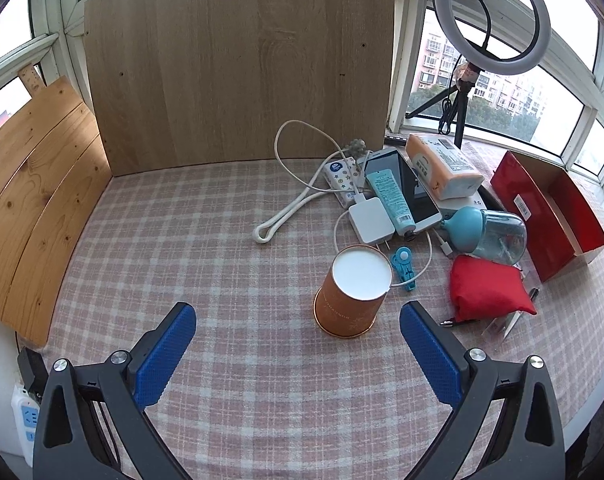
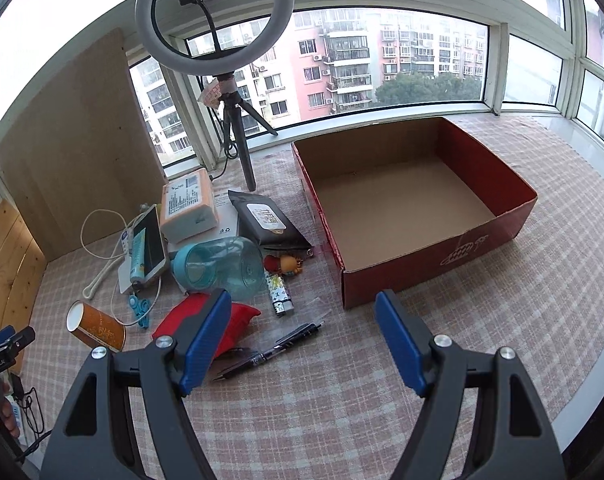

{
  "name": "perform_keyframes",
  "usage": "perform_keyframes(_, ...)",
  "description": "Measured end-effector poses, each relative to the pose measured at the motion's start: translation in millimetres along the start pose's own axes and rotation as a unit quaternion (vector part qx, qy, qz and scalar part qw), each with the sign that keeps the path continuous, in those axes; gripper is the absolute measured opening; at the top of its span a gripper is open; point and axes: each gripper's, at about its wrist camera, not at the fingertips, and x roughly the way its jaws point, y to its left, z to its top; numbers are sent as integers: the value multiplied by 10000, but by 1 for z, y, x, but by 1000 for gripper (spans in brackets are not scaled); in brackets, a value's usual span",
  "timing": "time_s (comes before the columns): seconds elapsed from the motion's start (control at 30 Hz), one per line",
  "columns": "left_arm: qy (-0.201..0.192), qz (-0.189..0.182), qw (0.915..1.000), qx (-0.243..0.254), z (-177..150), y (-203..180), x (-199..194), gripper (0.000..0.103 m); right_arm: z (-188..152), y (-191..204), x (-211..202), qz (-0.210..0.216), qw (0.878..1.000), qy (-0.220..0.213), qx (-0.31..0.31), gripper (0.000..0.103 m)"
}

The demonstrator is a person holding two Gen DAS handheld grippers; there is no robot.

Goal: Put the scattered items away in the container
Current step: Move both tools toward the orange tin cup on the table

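Left claw (image 1: 297, 340) spread above an upturned orange paper cup (image 1: 352, 294); right claw (image 2: 302, 344) spread over pens (image 2: 273, 350), red cardboard box (image 2: 434, 268) empty.

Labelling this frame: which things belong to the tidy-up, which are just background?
Job: red box, orange cup, red pouch, blue bottle, pens, lighter, phone, white charger.
Background: ring light, wooden board.
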Motion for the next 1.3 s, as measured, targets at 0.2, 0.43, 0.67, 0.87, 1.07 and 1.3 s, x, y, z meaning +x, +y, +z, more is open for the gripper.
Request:
perform_keyframes(0.2,120,11,9999,-119,-6,12,5,102,-5,10,8,113,9998,166,-87,74)
perform_keyframes(0.43,134,-170,9998,-14,-11,0,5,102,-13,7,19,12,9993,348,-108,74)
perform_keyframes(0.67,214,-410,9971,597,-19,-42,10,102,-18,-11,20,-87,9992,377,132,74)
perform_keyframes(0.87,154,-522,9948,866,-23,-65,9,102,-19,-12,17,-90,9993,332,154,74)
perform_keyframes(1.07,125,-279,9976,629,-23,-49,20,102,-22,-7,18,-86,9993,340,126,74)
perform_keyframes(1.3,222,-158,9991,321,-19,-27,32,102,-20,-8,18,-120,9993,311,186,74)
